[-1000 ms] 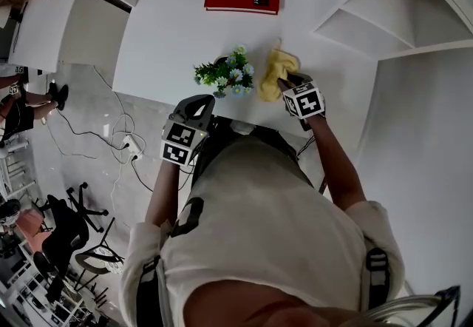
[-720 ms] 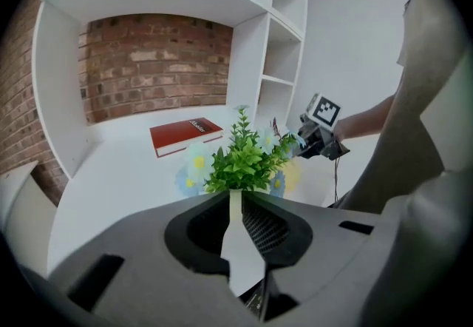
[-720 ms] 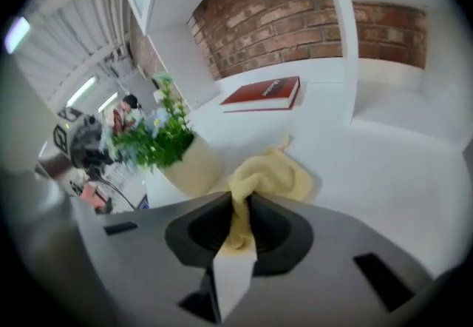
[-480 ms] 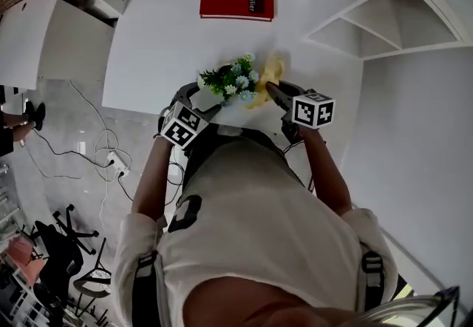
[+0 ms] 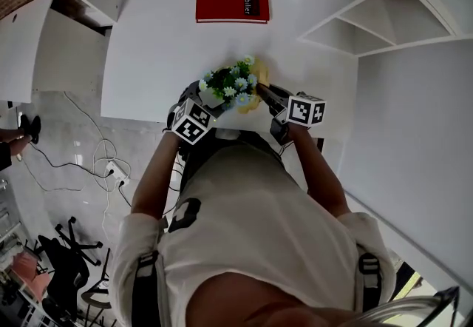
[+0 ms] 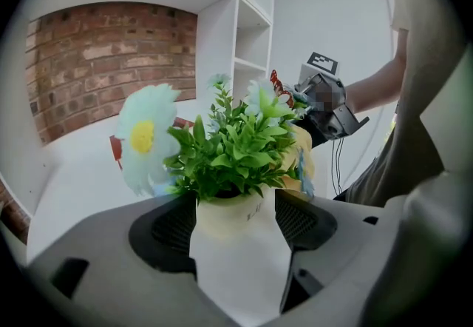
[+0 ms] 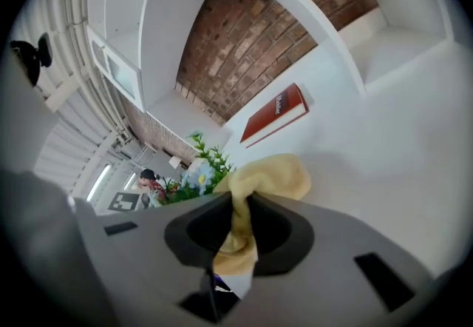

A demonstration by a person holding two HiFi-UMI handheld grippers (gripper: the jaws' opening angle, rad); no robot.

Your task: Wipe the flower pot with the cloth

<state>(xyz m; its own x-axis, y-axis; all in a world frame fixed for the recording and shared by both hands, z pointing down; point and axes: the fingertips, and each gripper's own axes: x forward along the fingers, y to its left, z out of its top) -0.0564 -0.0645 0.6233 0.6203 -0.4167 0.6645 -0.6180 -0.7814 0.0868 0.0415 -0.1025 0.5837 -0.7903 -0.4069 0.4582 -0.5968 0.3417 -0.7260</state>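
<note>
In the head view, the flower pot (image 5: pixel 215 98) stood close to the near edge of the desk (image 5: pixel 148 44). The left gripper (image 5: pixel 201 100) and the right gripper (image 5: pixel 264 92) flanked it, and a red book (image 5: pixel 232 1) lay near the far edge.

In the left gripper view, the jaws had just been opening and straddled the pot's white body without clearly squeezing it.

In the right gripper view, the jaws had just been closing and were clenched on the yellow cloth (image 7: pixel 240 207).

The step in hand was probably steadying the pot. Next, the left jaws would need to close on it, and the cloth would have to drop below the leaves onto its wall.
</note>
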